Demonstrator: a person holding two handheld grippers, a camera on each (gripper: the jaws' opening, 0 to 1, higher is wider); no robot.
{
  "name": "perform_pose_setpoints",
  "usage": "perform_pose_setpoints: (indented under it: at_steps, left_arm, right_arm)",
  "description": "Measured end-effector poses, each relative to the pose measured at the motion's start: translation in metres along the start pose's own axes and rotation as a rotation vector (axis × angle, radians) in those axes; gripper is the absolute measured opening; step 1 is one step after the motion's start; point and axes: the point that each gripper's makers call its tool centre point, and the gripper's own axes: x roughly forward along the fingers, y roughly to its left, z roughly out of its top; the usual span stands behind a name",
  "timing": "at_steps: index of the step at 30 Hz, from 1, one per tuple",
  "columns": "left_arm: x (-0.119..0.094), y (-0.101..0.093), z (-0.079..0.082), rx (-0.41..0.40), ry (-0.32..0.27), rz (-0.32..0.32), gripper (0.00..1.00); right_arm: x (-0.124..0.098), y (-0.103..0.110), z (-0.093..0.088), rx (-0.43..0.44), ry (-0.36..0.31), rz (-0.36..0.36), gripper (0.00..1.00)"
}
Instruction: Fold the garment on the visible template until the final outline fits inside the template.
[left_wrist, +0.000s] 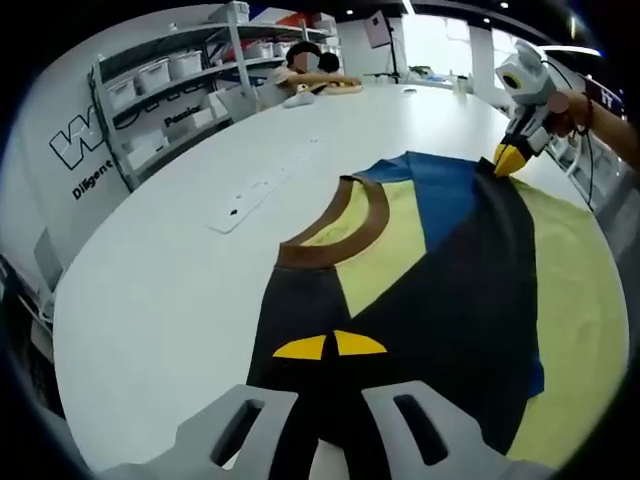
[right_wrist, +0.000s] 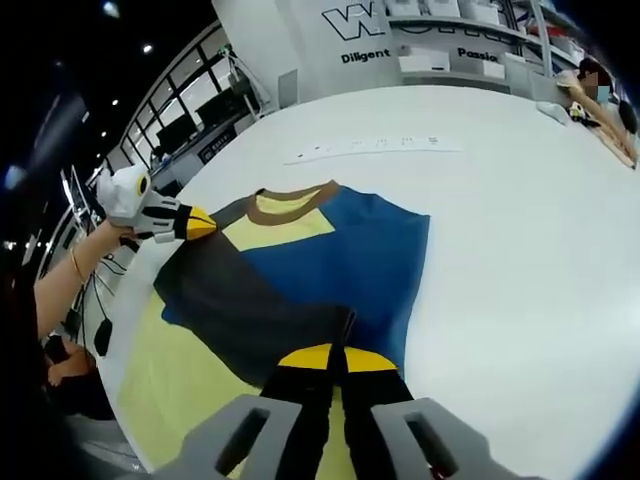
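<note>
A garment (left_wrist: 440, 290) with black, blue and pale yellow panels and a brown collar (left_wrist: 335, 235) lies on a yellow template (left_wrist: 575, 300) on the white table. My left gripper (left_wrist: 330, 345) is shut on black fabric at the near edge. My right gripper (left_wrist: 506, 160) pinches the garment's far edge. In the right gripper view, my right gripper (right_wrist: 332, 358) is shut on a black fold of the garment (right_wrist: 330, 250), and my left gripper (right_wrist: 200, 222) grips the opposite side next to the collar (right_wrist: 290, 203). The template (right_wrist: 190, 390) shows at lower left.
A white strip with small marks (left_wrist: 262, 185) (right_wrist: 375, 148) lies on the table (left_wrist: 150, 290) beyond the collar. Shelves with bins (left_wrist: 160, 80) stand along the wall. A person (left_wrist: 315, 75) sits at the table's far end. Cables (right_wrist: 100, 320) hang off one table edge.
</note>
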Motion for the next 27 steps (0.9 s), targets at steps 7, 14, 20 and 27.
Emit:
perform_pose_setpoints:
  at_steps: [7, 14, 20, 27]
  left_arm:
    - [-0.006, 0.004, 0.005, -0.051, -0.041, 0.005, 0.02]
    - [-0.011, 0.017, 0.004, -0.069, -0.037, 0.068, 0.02]
    - [-0.012, 0.03, -0.008, -0.101, -0.004, 0.126, 0.02]
    - [-0.013, 0.028, -0.005, -0.076, -0.013, 0.125, 0.03]
  right_arm:
    - [-0.001, 0.001, 0.003, -0.022, -0.015, -0.003, 0.0]
    - [-0.003, -0.001, 0.016, -0.007, -0.069, -0.012, 0.0]
    - [0.006, -0.006, 0.015, 0.027, -0.048, -0.04, 0.0]
    - [0.004, -0.006, 0.021, 0.04, -0.055, -0.047, 0.0]
